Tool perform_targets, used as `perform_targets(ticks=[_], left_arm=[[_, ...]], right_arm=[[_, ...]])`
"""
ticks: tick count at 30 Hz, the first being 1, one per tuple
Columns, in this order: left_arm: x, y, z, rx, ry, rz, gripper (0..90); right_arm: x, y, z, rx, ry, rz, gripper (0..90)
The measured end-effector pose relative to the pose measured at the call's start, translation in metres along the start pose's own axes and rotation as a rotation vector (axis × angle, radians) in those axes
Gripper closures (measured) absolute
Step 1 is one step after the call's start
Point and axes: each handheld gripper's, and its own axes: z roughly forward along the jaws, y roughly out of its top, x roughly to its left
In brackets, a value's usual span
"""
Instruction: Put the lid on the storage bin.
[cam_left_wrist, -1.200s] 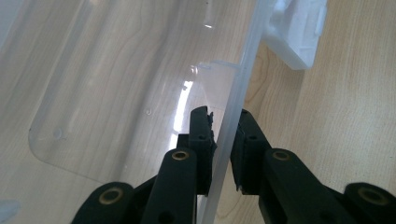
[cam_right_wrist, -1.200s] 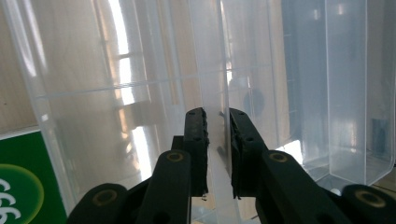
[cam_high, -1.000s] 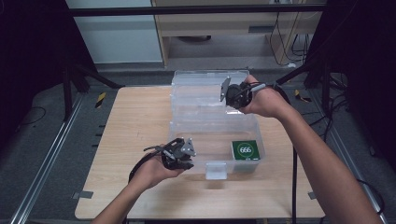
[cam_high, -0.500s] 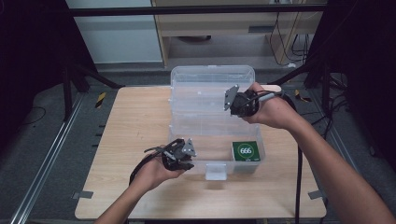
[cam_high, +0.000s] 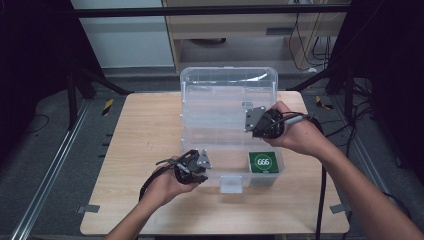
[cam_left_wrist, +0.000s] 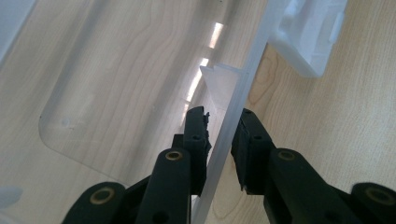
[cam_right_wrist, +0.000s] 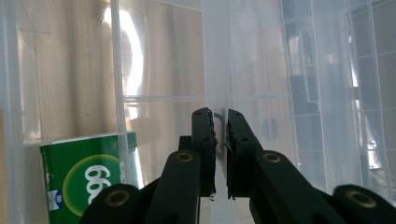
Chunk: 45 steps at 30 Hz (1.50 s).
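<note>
1. My left claw (cam_high: 202, 161) straddled the clear box's (cam_high: 227, 145) front wall on the surface (cam_high: 140, 130), jaws just eased wider, wall between them, pads apart from it.
2. My right claw (cam_right_wrist: 220, 114) pinched the lid (cam_high: 227, 82) edge, jaws nearly together.
3. Step judged: closing the lid over the green pack (cam_high: 263, 161).
4. Next: lower it squarely onto the latch.
</note>
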Motion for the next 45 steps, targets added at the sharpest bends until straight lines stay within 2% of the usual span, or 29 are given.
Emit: perform_targets(ticks=[1, 3, 6, 7, 10, 11, 22, 33, 34, 43, 45], left_arm=[[0.002, 0.001, 0.000, 0.000, 0.005, 0.036, 75.8], [0.002, 0.001, 0.000, 0.004, 0.007, 0.038, 75.8], [0.002, 0.001, 0.000, 0.005, 0.010, 0.040, 75.6], [0.000, 0.000, 0.000, 0.002, 0.008, 0.022, 75.6], [-0.001, 0.000, 0.000, -0.002, 0.009, 0.014, 75.5], [0.001, 0.000, 0.000, -0.001, 0.011, 0.038, 75.5], [0.000, 0.001, 0.001, -0.016, 0.012, 0.031, 75.5], [-0.001, 0.000, 0.002, -0.026, 0.012, 0.031, 75.4], [-0.002, -0.001, 0.002, -0.028, 0.008, 0.012, 75.3], [-0.002, -0.002, 0.002, -0.036, 0.008, 0.013, 74.9], [-0.004, -0.002, 0.002, -0.039, 0.005, -0.015, 74.9]], right_arm=[[0.003, -0.001, -0.001, -0.004, -0.001, 0.003, 83.7], [0.008, -0.003, -0.002, -0.015, -0.009, -0.002, 83.4], [0.013, -0.005, -0.003, -0.030, -0.017, -0.006, 82.9], [0.014, -0.006, -0.004, -0.032, -0.018, -0.004, 82.7], [0.017, -0.009, -0.005, -0.039, -0.019, -0.001, 82.3], [0.017, -0.010, -0.005, -0.046, -0.015, 0.005, 82.2], [0.013, -0.010, -0.003, -0.046, -0.021, 0.006, 81.0], [0.023, -0.013, -0.006, -0.068, -0.026, 0.024, 81.6], [0.026, -0.014, -0.006, -0.073, -0.023, 0.024, 81.6], [0.041, -0.018, -0.008, -0.082, -0.016, 0.037, 80.6], [0.042, -0.018, -0.008, -0.084, -0.011, 0.037, 80.4]])
